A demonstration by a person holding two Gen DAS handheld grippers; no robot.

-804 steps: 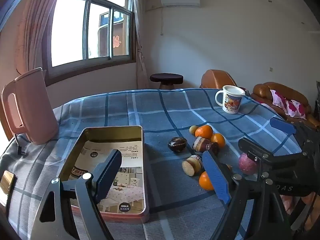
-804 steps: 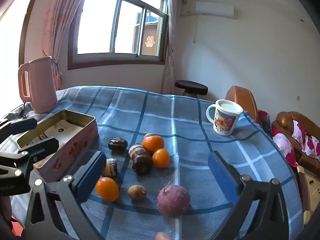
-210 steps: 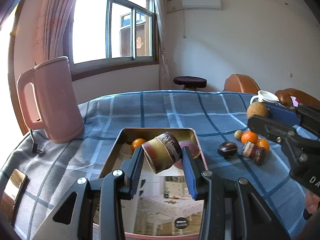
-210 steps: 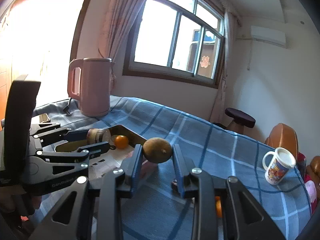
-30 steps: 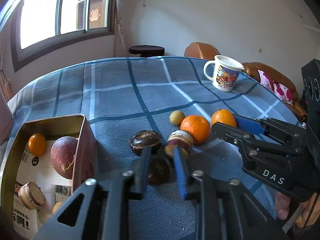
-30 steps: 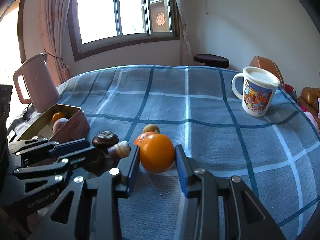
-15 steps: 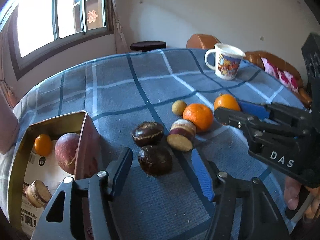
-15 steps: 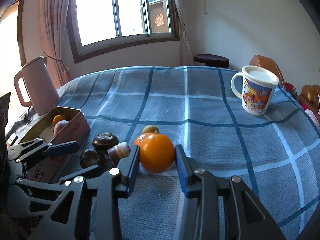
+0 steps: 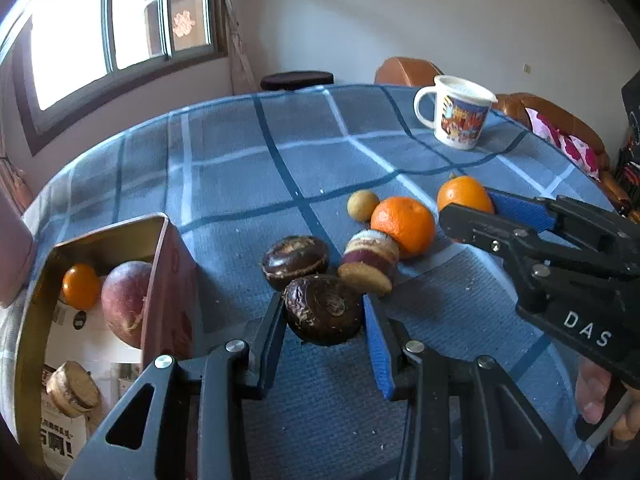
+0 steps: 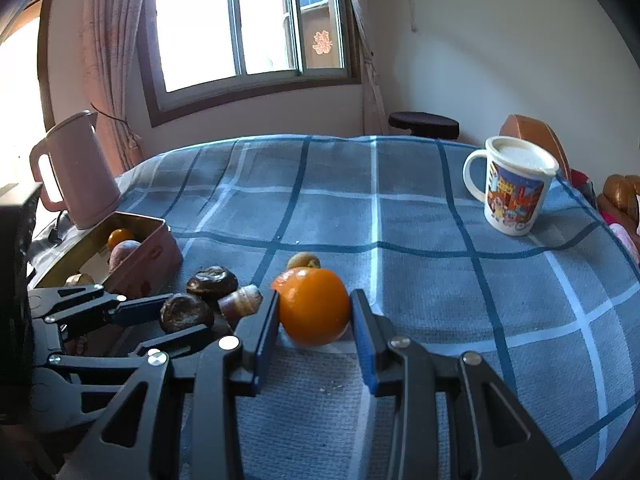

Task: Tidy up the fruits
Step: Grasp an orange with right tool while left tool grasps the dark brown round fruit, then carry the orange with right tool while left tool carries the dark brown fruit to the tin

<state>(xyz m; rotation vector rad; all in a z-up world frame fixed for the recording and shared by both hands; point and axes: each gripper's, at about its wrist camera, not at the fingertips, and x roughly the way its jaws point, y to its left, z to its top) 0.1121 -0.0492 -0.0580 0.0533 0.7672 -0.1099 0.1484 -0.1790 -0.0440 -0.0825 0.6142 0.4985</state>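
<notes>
Blue plaid cloth covers the table (image 9: 224, 168). On it, the left gripper (image 9: 324, 312) has just closed its jaws around a dark brown fruit (image 9: 323, 309), the open tin (image 9: 160, 240) to its left. Right gripper (image 10: 314, 312) clamps an orange (image 10: 314, 306) resting on the cloth.

Half a second ago the left claw (image 9: 324, 320) stood wide around the dark round fruit (image 9: 323, 309); its jaws have just been closing, and both pads now press against that fruit's sides as it sits on the worktop. A second ago this claw was narrow and set deeper among the fruits, next to the cut purple piece (image 9: 370, 261). Since the start, the tin (image 9: 158, 280) has gained a small orange (image 9: 81, 285), a reddish round fruit (image 9: 126, 303) and a tan cut piece (image 9: 73, 389).
</notes>
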